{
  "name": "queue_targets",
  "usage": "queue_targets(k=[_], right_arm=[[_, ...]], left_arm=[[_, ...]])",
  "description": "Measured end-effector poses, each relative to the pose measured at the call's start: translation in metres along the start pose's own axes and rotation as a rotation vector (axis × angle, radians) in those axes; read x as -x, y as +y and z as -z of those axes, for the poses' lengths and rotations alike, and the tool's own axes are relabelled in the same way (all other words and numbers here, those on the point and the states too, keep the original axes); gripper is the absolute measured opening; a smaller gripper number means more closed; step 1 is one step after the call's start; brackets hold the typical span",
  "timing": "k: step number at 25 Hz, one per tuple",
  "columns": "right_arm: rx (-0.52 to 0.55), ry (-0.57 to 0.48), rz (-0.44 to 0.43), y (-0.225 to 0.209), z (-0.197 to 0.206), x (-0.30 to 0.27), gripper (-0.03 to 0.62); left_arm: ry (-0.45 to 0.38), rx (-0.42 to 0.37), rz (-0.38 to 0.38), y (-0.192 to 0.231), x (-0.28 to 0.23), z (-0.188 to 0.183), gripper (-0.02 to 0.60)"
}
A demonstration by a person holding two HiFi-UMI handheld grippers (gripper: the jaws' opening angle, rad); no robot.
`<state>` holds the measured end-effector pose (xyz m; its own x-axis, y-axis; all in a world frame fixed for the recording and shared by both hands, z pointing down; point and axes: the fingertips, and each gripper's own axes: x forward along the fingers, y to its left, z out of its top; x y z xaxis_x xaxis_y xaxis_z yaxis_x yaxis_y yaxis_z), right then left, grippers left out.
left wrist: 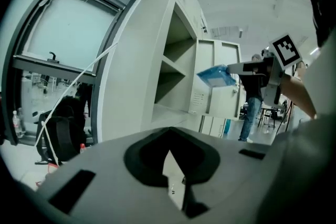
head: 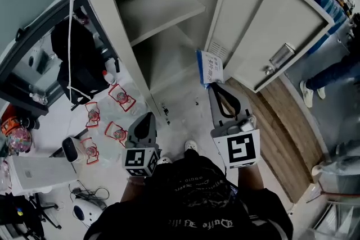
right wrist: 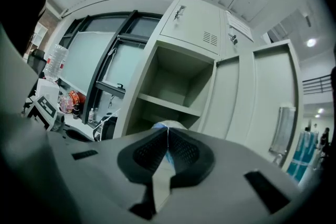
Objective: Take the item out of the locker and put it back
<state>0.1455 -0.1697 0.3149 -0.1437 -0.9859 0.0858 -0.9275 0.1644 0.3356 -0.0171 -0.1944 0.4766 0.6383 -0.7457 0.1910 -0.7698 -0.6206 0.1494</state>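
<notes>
Slippage worries me: my right fingers (right wrist: 149, 153) pinch only an edge of the blue-and-white packet (head: 211, 67) jutting past their tips outside the open locker (head: 101, 14), while my left fingers (left wrist: 142, 160) rest closed, empty.

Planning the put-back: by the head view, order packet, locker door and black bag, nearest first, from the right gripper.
1. The packet, clamped by the right gripper.
2. The locker door, open at its right.
3. The black bag, far left.
</notes>
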Motion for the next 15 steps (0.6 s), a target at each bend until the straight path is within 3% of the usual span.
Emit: queue_targets(k=[15], right_arm=[[-0.075, 0.142, -0.027, 0.031, 0.059, 0.009, 0.008]], left_arm=[[0.002, 0.029, 0.015, -0.001, -0.003, 0.003, 0.008]])
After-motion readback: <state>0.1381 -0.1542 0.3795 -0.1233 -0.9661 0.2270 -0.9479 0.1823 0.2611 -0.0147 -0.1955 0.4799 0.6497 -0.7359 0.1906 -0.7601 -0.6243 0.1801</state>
